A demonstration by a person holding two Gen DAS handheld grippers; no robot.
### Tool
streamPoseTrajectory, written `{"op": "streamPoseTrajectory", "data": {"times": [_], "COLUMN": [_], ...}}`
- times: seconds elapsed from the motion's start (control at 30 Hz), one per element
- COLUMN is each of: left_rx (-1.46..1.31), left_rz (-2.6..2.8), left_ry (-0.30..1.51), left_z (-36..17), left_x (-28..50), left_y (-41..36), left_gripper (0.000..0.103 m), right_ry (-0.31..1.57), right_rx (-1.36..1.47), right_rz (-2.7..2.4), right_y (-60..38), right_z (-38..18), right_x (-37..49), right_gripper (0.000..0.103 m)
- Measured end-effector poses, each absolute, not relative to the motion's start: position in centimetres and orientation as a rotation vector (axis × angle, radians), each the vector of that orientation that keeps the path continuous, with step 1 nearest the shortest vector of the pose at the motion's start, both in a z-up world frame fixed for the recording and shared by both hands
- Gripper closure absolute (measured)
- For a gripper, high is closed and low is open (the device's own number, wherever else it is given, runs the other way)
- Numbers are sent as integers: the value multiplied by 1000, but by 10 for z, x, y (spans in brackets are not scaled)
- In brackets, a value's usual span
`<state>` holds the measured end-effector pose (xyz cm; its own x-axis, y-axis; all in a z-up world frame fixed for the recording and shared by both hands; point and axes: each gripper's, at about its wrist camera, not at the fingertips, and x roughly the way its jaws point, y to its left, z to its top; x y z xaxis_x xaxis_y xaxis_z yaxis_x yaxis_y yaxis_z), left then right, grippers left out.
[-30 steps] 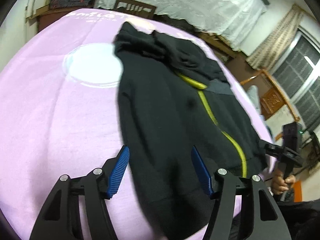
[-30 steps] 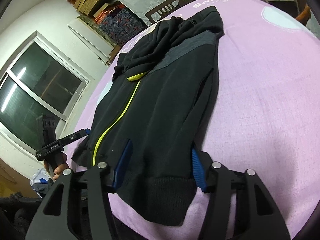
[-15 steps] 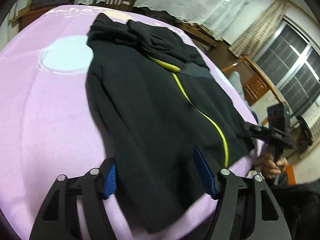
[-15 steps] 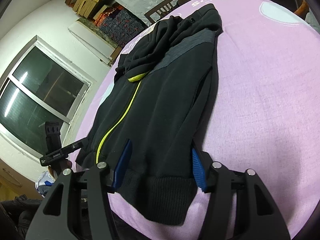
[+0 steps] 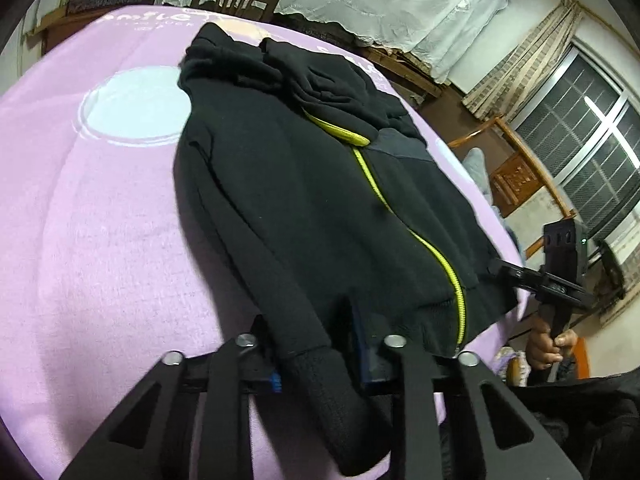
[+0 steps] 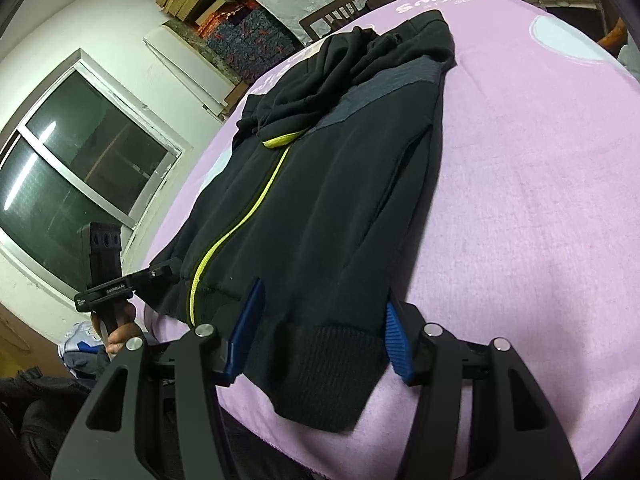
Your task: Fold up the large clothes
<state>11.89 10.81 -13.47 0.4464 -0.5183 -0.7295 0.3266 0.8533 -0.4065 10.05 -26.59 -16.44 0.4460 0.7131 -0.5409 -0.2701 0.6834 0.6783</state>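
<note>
The left hand-held gripper (image 5: pixel 316 344) is closing its jaws on the near sleeve cuff (image 5: pixel 340 392) of the black hoodie (image 5: pixel 304 200), the pads already pinching the cloth. The right hand-held gripper (image 6: pixel 320 332) is also closing, its blue pads (image 6: pixel 248 320) straddling the ribbed hem (image 6: pixel 320 360) without yet pressing it. From there the hoodie runs toward 12 o'clock, lying front up with its yellow zip (image 6: pixel 236 236) closed and its hood (image 6: pixel 340 68) bunched at the far end, on a pink bed cover (image 6: pixel 520 220). A window (image 6: pixel 80 184) stands at 9 o'clock in the right wrist view.
</note>
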Motion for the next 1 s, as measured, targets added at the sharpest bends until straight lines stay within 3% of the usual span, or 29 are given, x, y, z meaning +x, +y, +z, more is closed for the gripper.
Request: {"op": "streamPoseTrajectory", "data": {"times": [0.03,0.07,0.2,0.67,1.0], "left_rx": [-219,-227,-230,-152,-146], "left_rz": [-520,-522,-526,-528,-472], "left_ry": [970,965,940,795,765], "left_z": [-133,-131,-122,-52,-4], "left_x": [118,118,117,147,243], "left_y": [109,111,111,96,82], "left_gripper": [88,88,89,89,89], "right_ry": [920,923,885,796,724], "right_rx": [547,532,584,756,802], "right_rz": [634,599,588,730,716], "right_y": [-266,-265,-275,-294,-311], "right_z": [-165,-165,-162,-121,-65], "right_x": [100,100,96,124,202], "right_gripper": [64,79,87,89,89]}}
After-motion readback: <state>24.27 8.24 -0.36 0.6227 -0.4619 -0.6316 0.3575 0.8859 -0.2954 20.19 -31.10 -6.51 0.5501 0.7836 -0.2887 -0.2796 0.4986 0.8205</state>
